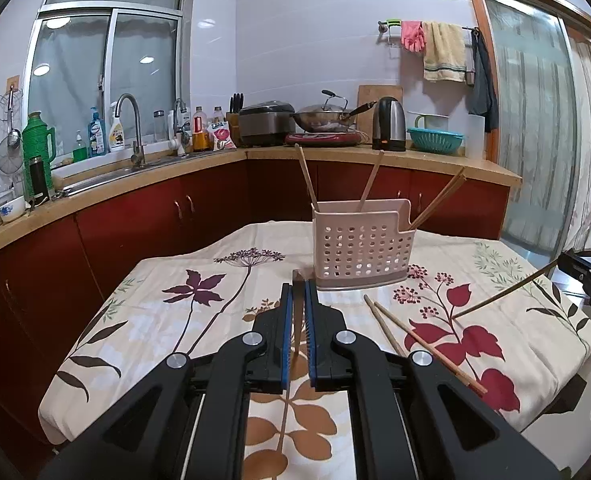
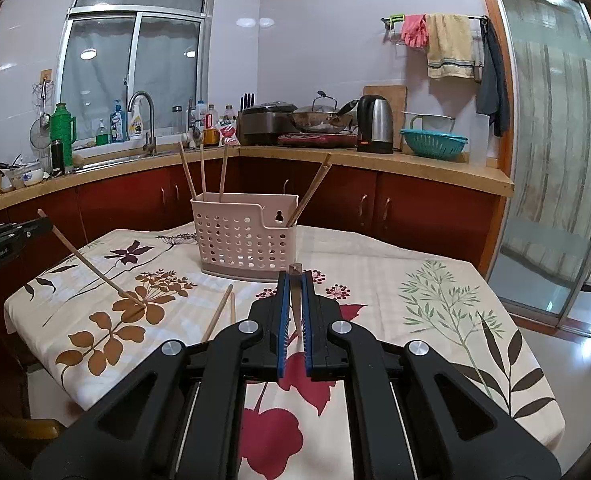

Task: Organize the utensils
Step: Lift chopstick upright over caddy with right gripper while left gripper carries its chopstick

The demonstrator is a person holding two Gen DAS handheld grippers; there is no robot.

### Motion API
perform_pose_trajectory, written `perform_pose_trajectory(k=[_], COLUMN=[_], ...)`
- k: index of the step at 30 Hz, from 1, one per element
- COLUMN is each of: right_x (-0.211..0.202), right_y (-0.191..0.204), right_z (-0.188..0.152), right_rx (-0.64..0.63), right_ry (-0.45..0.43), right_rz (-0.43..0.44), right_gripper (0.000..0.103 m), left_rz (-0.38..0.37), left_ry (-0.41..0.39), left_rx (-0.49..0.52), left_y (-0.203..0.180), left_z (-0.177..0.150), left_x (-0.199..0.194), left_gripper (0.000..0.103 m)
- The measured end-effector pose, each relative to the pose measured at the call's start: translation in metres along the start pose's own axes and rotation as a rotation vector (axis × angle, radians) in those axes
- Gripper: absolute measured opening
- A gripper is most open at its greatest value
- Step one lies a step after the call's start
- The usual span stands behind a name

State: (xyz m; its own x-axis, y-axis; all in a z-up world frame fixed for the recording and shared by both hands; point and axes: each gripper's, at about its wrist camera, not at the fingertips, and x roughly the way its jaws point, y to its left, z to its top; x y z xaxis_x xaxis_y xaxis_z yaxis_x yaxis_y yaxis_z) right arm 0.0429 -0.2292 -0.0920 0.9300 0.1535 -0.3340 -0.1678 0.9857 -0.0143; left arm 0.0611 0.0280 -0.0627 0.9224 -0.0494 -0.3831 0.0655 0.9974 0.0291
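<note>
Kitchen counters stood behind a floral tablecloth (image 1: 155, 320). Each gripper, left (image 1: 298, 284) and right (image 2: 294, 276), was clamped on one chopstick (image 2: 91, 266), its lower tip on the cloth. Next, probably, both needed lifting into the pink holder (image 1: 361, 246); two chopsticks (image 1: 411, 334) lay loose.

The tablecloth (image 1: 167, 280) is cream, printed with maroon, rust-brown and crimson leaves and thin green sprigs. The perforated utensil holder (image 1: 361, 246) is pale pink, its base perhaps greyer. The chopsticks (image 1: 423, 340) are light tan wood. Both grippers are black with blue pads (image 2: 283, 332). The cabinets (image 1: 143, 216) are dark red under a tan counter (image 1: 415, 158).
</note>
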Motion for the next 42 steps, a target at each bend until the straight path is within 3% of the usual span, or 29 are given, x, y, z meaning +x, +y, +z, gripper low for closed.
perform_pose_trajectory(k=[10, 42], right_x=[0.017, 0.058], right_y=[-0.001, -0.012], right_z=[0.016, 0.055], right_rx=[-0.001, 0.044], right_ry=[0.012, -0.087], right_rz=[0.010, 0.023], right_gripper=[0.006, 0.006], left_rz=[-0.004, -0.037], left_ry=[-0.015, -0.103], left_rx=[0.013, 0.023], left_y=[0.000, -0.003], left_z=[0.014, 0.058], left_x=[0.012, 0.034], left_gripper=[0.007, 0.007])
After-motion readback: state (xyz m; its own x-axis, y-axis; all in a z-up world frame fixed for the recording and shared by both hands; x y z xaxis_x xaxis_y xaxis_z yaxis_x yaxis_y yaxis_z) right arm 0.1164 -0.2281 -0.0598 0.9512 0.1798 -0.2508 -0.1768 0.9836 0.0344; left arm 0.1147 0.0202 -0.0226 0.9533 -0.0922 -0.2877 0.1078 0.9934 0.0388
